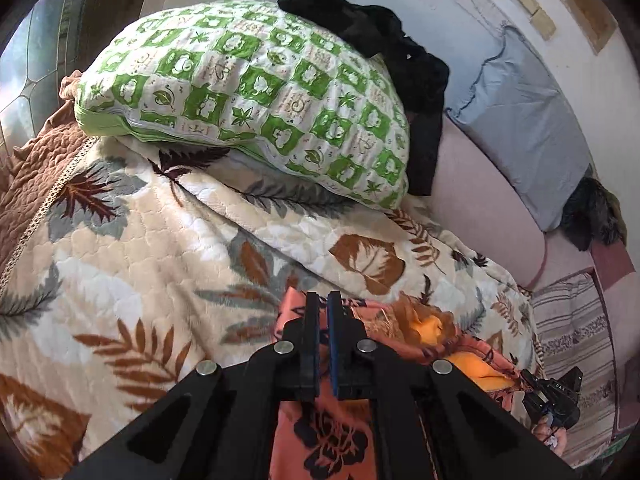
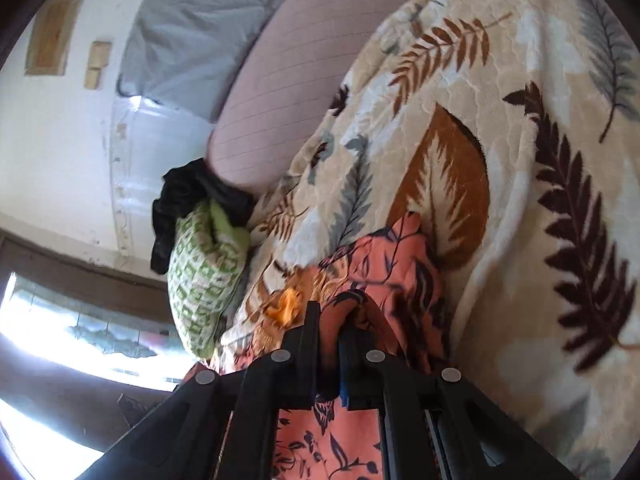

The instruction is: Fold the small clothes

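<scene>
Garment [image 1: 336, 436], orange floral, lies bunched on the leaf blanket [image 1: 132, 256], below the green pillow [image 1: 248, 92]. Left gripper [image 1: 323, 304] nearly closed, apparently pinching an edge; right gripper [image 2: 329, 320] closed on a cloth fold. Both likely hold edges to spread it; right view is blurry.

A home bedroom is shown: a bed is covered by a leaf-patterned quilted blanket [image 1: 132, 240], a green-and-white pillow [image 1: 248, 92] is piled on it, a blue cushion [image 1: 520, 120] is leaned against the painted wall [image 2: 52, 140].
</scene>
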A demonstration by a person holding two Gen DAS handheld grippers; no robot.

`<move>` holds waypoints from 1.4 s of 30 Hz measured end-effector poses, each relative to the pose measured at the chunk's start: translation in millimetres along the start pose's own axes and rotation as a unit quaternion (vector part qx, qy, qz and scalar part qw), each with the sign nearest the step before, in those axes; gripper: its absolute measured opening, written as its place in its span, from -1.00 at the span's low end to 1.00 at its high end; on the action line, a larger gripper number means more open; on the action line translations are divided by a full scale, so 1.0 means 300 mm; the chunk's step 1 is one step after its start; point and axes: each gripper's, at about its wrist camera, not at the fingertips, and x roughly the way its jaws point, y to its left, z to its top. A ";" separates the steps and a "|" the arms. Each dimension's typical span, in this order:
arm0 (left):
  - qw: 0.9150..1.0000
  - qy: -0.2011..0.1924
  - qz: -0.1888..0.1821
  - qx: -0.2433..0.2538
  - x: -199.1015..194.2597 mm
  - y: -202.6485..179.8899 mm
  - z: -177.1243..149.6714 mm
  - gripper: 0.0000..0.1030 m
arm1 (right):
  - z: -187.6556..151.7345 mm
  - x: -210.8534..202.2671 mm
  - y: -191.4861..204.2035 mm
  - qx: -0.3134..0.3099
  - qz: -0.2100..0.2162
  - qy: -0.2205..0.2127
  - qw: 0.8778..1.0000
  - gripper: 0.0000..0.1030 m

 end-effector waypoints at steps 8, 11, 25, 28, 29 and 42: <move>0.995 0.013 0.035 -0.091 0.287 0.149 0.011 -0.94 | 0.148 0.246 -0.174 0.065 0.009 -0.024 0.998 -0.82; 0.998 -0.022 0.024 -0.048 0.177 0.091 -0.064 -0.94 | 0.153 0.221 -0.199 0.083 0.048 -0.023 0.995 -0.48; 0.989 -0.055 0.135 -0.005 0.036 -0.060 -0.442 -0.11 | -0.214 0.147 0.346 -0.201 -0.075 0.042 0.976 -0.15; 0.988 -0.029 0.149 -0.033 0.067 0.009 -0.442 -0.11 | -0.388 0.370 0.408 -0.238 -0.108 0.117 0.958 -0.24; 0.987 -0.028 0.151 -0.043 0.070 0.031 -0.439 -0.11 | -0.425 0.448 0.422 -0.256 -0.124 0.128 0.950 -0.24; 0.987 -0.059 0.132 -0.078 -0.042 0.129 -0.358 -0.11 | -0.391 0.686 0.608 -0.292 -0.148 0.056 0.943 -0.23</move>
